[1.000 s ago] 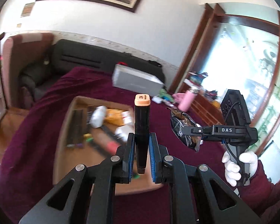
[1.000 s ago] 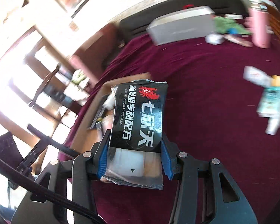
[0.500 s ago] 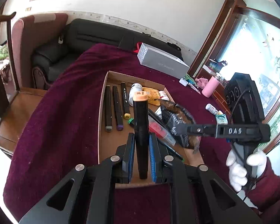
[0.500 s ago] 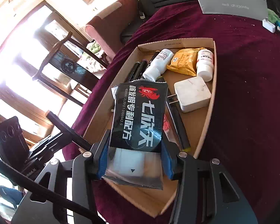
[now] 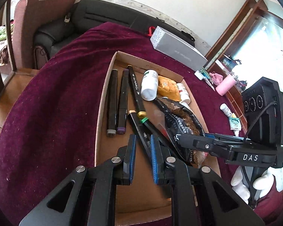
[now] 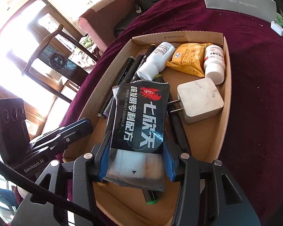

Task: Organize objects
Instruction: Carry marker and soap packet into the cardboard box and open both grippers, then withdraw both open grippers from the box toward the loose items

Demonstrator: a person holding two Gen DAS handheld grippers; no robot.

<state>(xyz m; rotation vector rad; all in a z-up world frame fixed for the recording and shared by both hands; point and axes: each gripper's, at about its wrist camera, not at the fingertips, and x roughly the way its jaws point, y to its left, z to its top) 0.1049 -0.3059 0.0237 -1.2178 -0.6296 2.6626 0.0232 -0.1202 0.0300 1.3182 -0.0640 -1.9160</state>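
Only the right wrist view shows the charger [image 6: 200, 99] in the box [image 6: 227, 71], where the right claw [image 6: 134, 162] grips a black packet [image 6: 139, 116] pointing lengthwise away, while the left claw [image 5: 143, 160] pinches a slanting marker [image 5: 139, 128].

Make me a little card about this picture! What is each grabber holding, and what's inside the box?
Left gripper: shut on a black marker with a peach cap, over the box
Right gripper: shut on a black packet, over the box
Box: open cardboard box on a dark red cloth
Already inside: other markers, two white bottles, a yellow packet, a white charger
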